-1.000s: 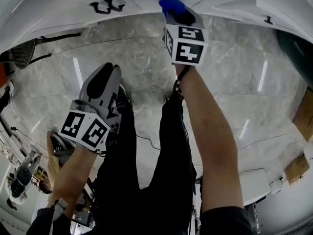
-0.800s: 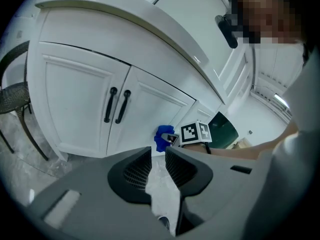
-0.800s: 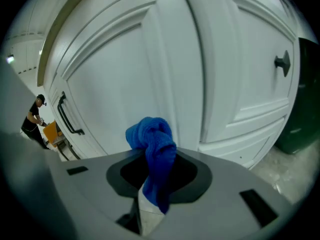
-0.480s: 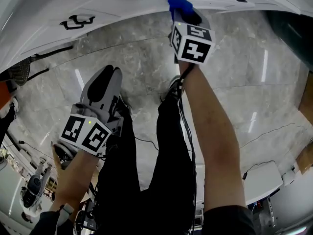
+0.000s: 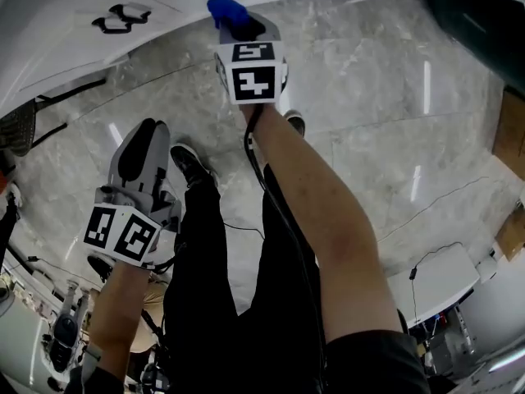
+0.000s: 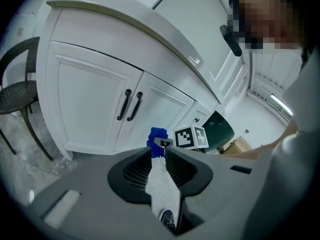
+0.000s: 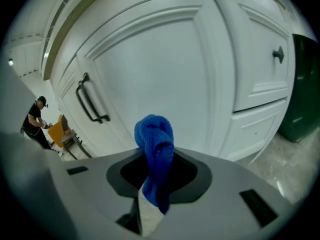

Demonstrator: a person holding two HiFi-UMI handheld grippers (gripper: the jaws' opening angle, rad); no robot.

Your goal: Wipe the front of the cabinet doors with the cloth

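I stretch my right arm forward, the right gripper (image 5: 243, 29) clamped on the blue cloth (image 5: 225, 9), right up at the white cabinet door (image 7: 165, 69). My left gripper (image 5: 141, 142) hangs lower beside my leg, jaws slightly apart and empty.

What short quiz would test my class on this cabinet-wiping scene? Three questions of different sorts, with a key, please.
1. Which colour is the cloth? A red, B blue, C green.
2. True or false: the left gripper holds the cloth.
3. Fill the gap: the right gripper aims the cloth at a white cabinet ____.
Key: 1 B; 2 false; 3 door.
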